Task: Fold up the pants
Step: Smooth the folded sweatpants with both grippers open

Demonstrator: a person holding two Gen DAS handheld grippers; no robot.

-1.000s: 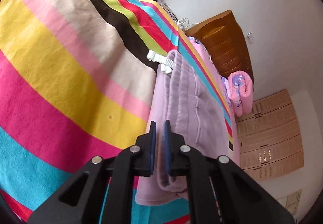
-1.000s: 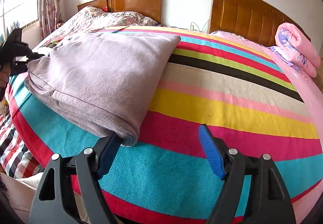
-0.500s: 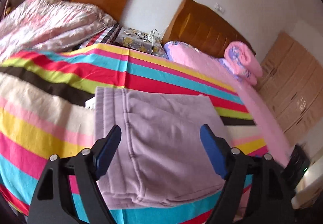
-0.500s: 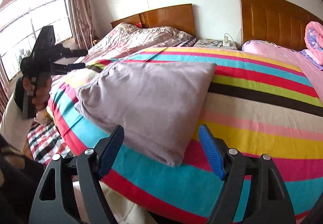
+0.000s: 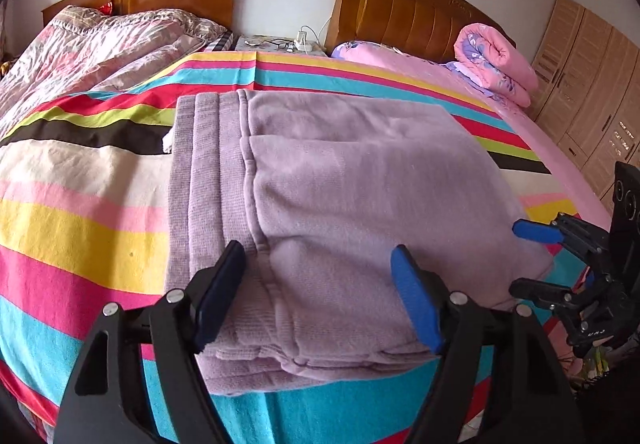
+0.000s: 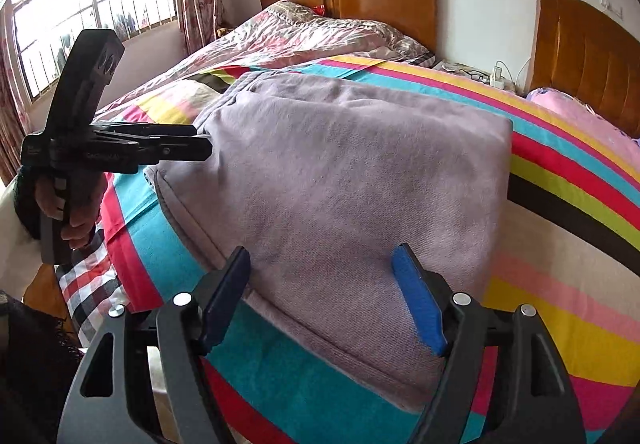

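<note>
A second ago the left gripper [image 5: 320, 296] was pinched shut on the pants' [image 5: 340, 204] edge; now its fingers are spreading wide and holding nothing. The right gripper [image 6: 324, 300] is staying wide open, also empty. One folded pair of pants is lying on the striped blanket [image 5: 80, 212]. Only the right view is showing the window [image 6: 80, 4]; only the left view is showing the wardrobe [image 5: 592, 84]. Two headboards are standing behind.

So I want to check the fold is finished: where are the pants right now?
The pants lie folded on the striped blanket near the bed's front edge, just ahead of both open grippers, in the middle of both wrist views.
</note>
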